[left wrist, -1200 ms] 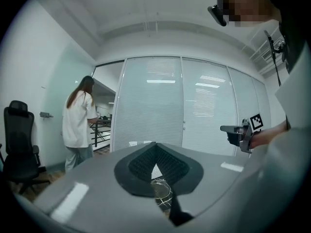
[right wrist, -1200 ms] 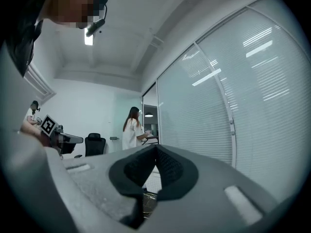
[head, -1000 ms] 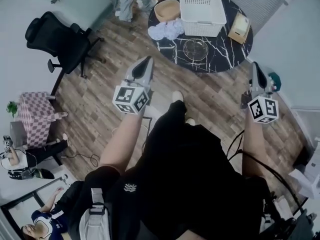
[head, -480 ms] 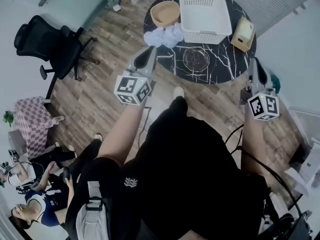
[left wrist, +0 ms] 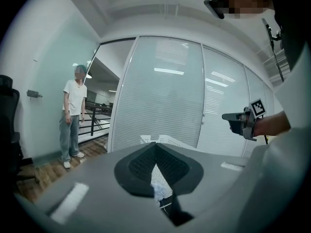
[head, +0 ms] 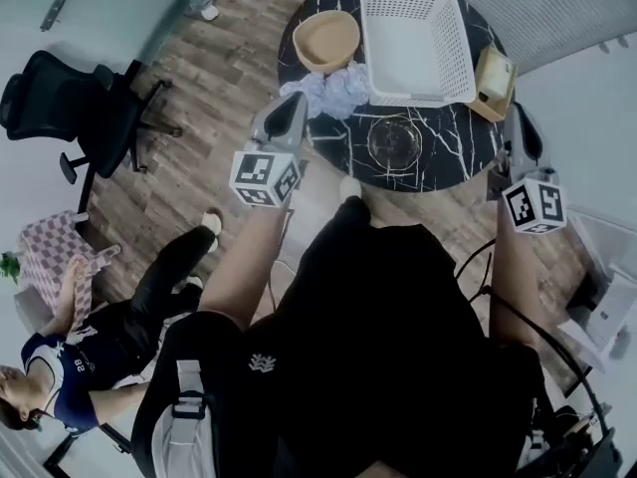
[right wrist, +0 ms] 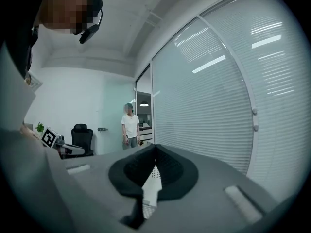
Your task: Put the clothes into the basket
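Note:
A crumpled pale blue cloth (head: pixel 328 90) lies on the round black marble table (head: pixel 448 147), between a tan bowl (head: pixel 326 40) and the white slatted basket (head: pixel 413 43). The basket looks empty. My left gripper (head: pixel 289 113) hangs just short of the table's left edge, near the cloth, its jaws shut with nothing in them. My right gripper (head: pixel 516 132) is at the table's right edge, also shut and empty. In the left gripper view the jaws (left wrist: pixel 155 147) meet at the tip, with the cloth (left wrist: pixel 159 188) and the basket (left wrist: pixel 165 141) beyond. The right gripper view shows its jaws (right wrist: pixel 155 149) closed.
A glass dish (head: pixel 395 139) and a wooden tissue box (head: pixel 495 78) share the table. A black office chair (head: pixel 60 108) stands at the left. A person (head: pixel 90 347) sits on the wooden floor at lower left, and another person (left wrist: pixel 73 115) stands by the glass wall.
The table has drawn nearer and both grippers now reach its edge. The person on the floor has shifted further into view. Both grippers stay shut.

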{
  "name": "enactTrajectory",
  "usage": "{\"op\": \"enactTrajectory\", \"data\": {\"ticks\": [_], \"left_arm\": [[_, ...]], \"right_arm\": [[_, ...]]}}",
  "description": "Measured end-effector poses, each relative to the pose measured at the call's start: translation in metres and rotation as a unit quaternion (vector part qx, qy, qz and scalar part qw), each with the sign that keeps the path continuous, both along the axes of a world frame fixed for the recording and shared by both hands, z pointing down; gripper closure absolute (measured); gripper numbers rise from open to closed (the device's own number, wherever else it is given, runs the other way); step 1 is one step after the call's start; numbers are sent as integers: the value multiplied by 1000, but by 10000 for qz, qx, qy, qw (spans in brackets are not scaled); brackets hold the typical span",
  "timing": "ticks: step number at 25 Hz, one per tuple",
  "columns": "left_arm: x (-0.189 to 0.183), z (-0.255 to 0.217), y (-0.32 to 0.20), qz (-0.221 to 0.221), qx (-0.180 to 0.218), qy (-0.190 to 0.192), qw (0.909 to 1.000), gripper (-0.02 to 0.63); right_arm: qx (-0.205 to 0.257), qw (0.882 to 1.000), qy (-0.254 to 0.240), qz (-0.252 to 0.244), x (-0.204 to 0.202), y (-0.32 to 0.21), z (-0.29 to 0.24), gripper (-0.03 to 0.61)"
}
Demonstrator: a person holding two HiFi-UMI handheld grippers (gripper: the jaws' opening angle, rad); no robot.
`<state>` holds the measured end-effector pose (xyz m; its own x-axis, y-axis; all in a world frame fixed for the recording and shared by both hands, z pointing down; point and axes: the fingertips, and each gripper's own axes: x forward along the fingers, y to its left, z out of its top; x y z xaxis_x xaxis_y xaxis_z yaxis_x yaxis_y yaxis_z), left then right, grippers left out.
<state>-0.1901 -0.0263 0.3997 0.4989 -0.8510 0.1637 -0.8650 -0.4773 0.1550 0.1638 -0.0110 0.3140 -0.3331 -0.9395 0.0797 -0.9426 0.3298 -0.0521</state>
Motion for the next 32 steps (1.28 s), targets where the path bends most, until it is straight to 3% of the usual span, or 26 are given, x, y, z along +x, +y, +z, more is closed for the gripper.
{"op": "enactTrajectory", "data": {"ticks": [4, 11, 20, 26, 30, 32], "left_arm": [[4, 22, -32, 135, -207, -34, 9997, 607], [29, 48, -64, 434, -398, -70, 9982, 606], [46, 100, -80, 253, -712, -41, 9971, 606], [45, 163, -93, 20, -1116, -127, 9937, 606], [50, 186, -99, 44, -1270, -156, 9918, 575], [52, 195, -101, 38, -1296, -127, 9915, 522]], "right_arm": [[2, 9994, 342, -9, 0, -25, 3, 578], [-45, 9994, 299, 181, 16, -53, 12, 577], [-131, 9993, 224, -269, 10, -110, 50, 577], [-442, 9948, 542, -734, -3, -139, 100, 577], [-494, 9946, 575, -707, -3, -152, 115, 577], [-489, 9940, 673, -707, -3, -154, 121, 577]]}}
